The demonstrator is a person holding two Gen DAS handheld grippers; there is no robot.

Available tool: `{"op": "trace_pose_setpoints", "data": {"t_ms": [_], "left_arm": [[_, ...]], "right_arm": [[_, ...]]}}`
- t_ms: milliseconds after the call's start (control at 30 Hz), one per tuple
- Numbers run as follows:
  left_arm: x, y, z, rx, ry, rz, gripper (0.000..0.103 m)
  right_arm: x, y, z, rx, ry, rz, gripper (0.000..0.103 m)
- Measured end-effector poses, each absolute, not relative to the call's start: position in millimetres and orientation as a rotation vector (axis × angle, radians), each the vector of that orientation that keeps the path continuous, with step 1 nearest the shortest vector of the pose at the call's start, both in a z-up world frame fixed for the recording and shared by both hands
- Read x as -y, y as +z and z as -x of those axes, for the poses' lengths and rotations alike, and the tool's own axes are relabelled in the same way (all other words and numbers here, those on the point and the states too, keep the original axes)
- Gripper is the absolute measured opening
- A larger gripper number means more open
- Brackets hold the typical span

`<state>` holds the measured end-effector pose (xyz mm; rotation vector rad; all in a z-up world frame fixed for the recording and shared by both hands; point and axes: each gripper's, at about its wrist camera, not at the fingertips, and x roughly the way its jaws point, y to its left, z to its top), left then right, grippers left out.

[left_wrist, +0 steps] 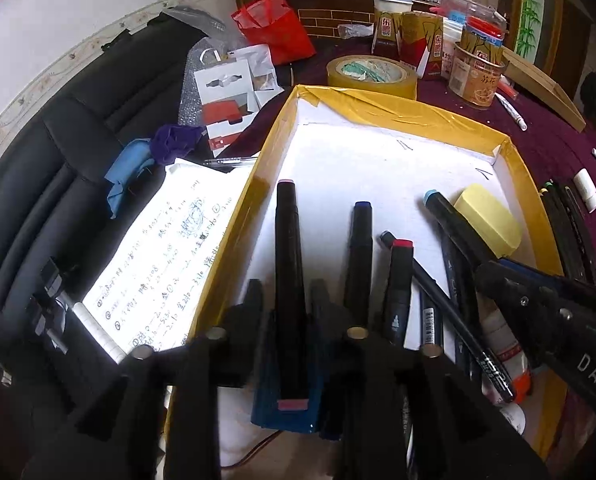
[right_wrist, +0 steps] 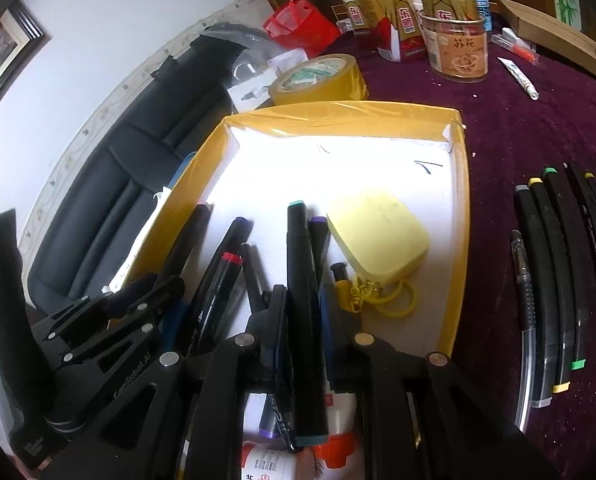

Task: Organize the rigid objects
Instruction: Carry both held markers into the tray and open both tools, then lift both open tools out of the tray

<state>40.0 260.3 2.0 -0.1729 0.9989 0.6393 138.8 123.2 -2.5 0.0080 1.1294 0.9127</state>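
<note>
A yellow-taped box with a white floor holds several black markers. My left gripper is shut on a black marker with pink caps, held over the box's left part. My right gripper is shut on a black marker with teal caps, held over the pile of markers; it shows at the right of the left wrist view. A pale yellow case with a yellow key ring lies in the box's right part.
Several more markers lie in a row on the purple cloth right of the box. A tape roll, cartons, a jar and a red bag stand behind it. Written paper and a black sofa lie left.
</note>
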Motion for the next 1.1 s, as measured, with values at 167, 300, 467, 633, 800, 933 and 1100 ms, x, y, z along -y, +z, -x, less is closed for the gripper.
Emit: {"op": "trace_pose_setpoints", "data": {"t_ms": [167, 300, 467, 633, 800, 933, 1100], "left_arm": [[-246.1, 18.8, -28.9, -0.939, 0.667, 0.14, 0.049], [-224.6, 35.7, -14.4, -0.889, 0.67, 0.119, 0.05], [-188.6, 49.5, -1.7, -0.853, 0.66, 0.07, 0.05], [-149.7, 54.1, 2.7, -0.855, 0.609, 0.04, 0.05], [-120.3, 51.2, 4.9, -0.881, 0.496, 0.12, 0.05], [-99.3, 46.2, -2.4, -0.931, 0.381, 0.185, 0.05], [-81.4, 45.2, -9.7, -0.954, 0.34, 0.197, 0.05]], "right_arm": [[-100.5, 14.9, -133.2, -1.096, 0.925, -0.062, 0.039], [-72.8, 31.0, -118.7, -1.058, 0.95, -0.084, 0.039], [-35.9, 43.4, -99.4, -1.022, 0.962, -0.098, 0.039], [5.9, 44.7, -91.0, -1.004, 0.944, -0.132, 0.039], [60.4, 34.0, -97.1, -1.009, 0.872, -0.187, 0.039], [95.6, 26.9, -106.1, -1.005, 0.827, -0.213, 0.039], [120.5, 20.2, -130.2, -1.018, 0.775, -0.236, 0.039]]}}
